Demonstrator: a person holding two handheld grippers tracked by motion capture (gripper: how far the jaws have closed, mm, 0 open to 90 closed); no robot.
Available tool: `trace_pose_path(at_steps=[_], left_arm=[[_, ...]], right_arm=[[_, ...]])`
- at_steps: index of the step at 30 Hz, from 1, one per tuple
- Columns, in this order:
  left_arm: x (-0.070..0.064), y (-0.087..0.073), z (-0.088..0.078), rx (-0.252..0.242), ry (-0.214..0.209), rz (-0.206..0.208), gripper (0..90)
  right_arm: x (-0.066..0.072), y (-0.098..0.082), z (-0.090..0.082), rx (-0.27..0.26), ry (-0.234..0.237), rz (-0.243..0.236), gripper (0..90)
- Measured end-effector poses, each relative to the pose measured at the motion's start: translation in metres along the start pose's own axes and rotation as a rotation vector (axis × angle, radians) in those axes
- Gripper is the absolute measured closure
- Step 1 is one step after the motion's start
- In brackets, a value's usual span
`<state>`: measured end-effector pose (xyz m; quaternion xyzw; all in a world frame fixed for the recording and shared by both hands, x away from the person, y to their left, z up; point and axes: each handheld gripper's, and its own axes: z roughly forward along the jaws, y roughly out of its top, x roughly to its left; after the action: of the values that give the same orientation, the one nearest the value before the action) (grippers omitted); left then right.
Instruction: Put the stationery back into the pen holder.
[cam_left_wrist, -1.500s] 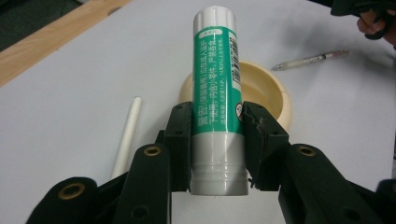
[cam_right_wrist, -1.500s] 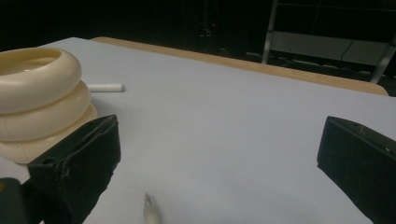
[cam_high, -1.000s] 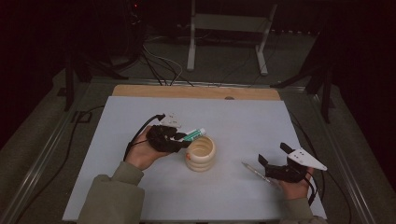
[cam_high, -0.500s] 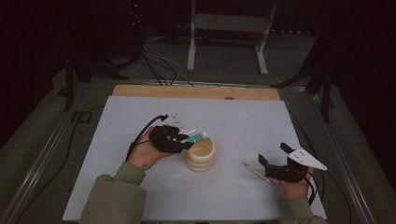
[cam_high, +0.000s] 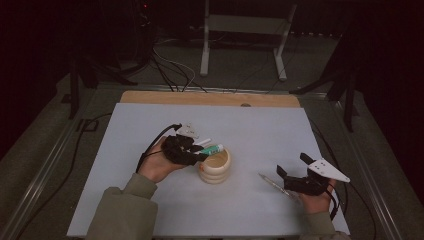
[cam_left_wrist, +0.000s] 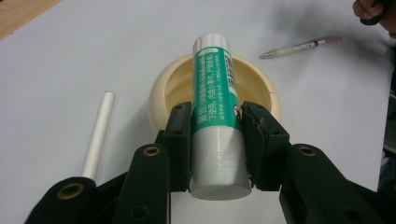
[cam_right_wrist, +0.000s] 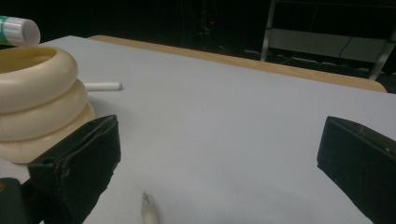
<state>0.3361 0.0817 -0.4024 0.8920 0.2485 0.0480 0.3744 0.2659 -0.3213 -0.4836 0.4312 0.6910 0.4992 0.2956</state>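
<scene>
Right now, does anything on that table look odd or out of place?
Nothing looks spilled or broken. The left hand-held gripper holds a green-and-white glue stick over the cream ribbed holder; a white stick and a pen lie loose.

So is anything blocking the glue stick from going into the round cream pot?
Nothing visible does. The left gripper holds the glue stick with its far end right over the cream pot, whose mouth is open. The white stick and the pen lie off to the sides on the table.
</scene>
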Motion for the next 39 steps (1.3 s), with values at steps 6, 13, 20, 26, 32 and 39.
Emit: trace_pose_path(at_steps=[6,13,20,26,32,39], left_arm=[[0.000,0.001,0.002,0.003,-0.006,-0.003,65.7],[0.000,0.002,0.005,0.013,-0.010,-0.009,65.5],[0.000,0.004,0.009,0.016,-0.014,-0.010,65.5],[0.000,0.006,0.015,0.019,-0.018,-0.020,65.4],[0.001,0.007,0.020,0.033,-0.021,-0.030,65.3],[0.003,0.010,0.026,0.033,-0.041,-0.032,65.3]], right_arm=[[0.000,0.000,0.000,-0.002,-0.001,-0.001,0.0],[0.000,0.000,0.000,-0.004,-0.001,-0.001,0.0],[0.000,0.000,0.000,-0.002,0.000,-0.001,0.0],[0.000,0.000,0.000,-0.003,0.000,0.000,0.0],[-0.001,0.000,0.000,-0.002,0.003,-0.001,0.0],[0.000,0.000,0.001,0.000,0.003,0.001,0.0]])
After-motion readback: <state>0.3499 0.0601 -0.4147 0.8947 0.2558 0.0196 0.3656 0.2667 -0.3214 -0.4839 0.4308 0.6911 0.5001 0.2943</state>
